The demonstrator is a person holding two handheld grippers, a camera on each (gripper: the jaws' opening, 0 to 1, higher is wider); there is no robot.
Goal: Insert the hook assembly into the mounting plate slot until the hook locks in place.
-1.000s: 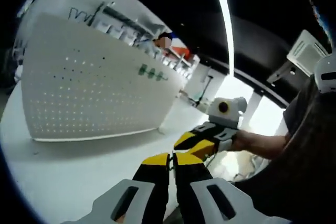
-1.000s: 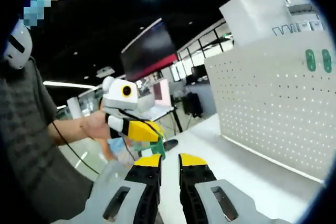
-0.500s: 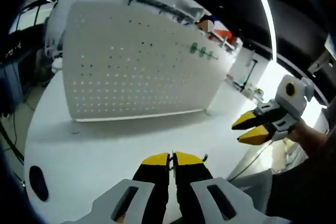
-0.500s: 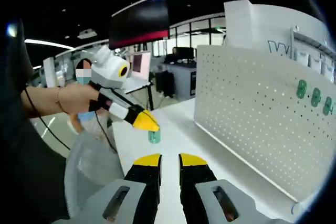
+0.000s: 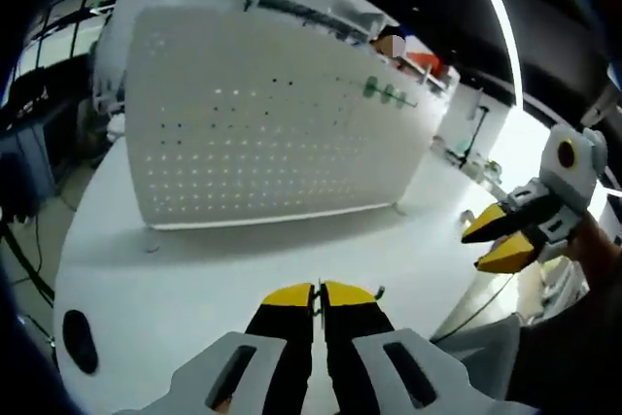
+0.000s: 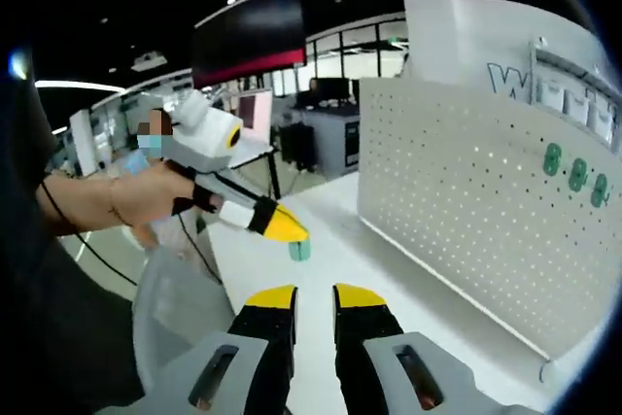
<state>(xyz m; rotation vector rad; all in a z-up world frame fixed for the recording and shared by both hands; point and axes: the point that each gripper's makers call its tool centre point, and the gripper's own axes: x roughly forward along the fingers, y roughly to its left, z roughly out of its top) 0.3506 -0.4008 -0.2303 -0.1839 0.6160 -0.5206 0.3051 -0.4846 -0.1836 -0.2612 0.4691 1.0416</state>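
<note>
The white perforated mounting plate (image 5: 272, 133) (image 6: 466, 211) stands upright on the white table (image 5: 194, 269). Three green hooks (image 5: 389, 94) (image 6: 573, 172) hang near its upper edge. In the right gripper view my left gripper (image 6: 292, 232) is shut on a small green hook assembly (image 6: 300, 251), held in the air short of the plate. In the left gripper view its own jaws (image 5: 318, 289) are pressed together, with a thin metal tip (image 5: 381, 290) poking out beside them. My right gripper (image 6: 314, 293) (image 5: 473, 250) is open and holds nothing, off to the right of the plate.
A dark oval object (image 5: 80, 340) lies on the table near its left edge. A person's hand (image 6: 146, 196) holds the left gripper. Desks and a dark screen (image 6: 248, 41) stand behind the table. The table ends at a rounded edge (image 5: 457, 289) near the right gripper.
The left gripper with the green hook has moved slightly toward the plate in the right gripper view. In the left gripper view the right gripper has drifted right. Both jaw states are unchanged.
</note>
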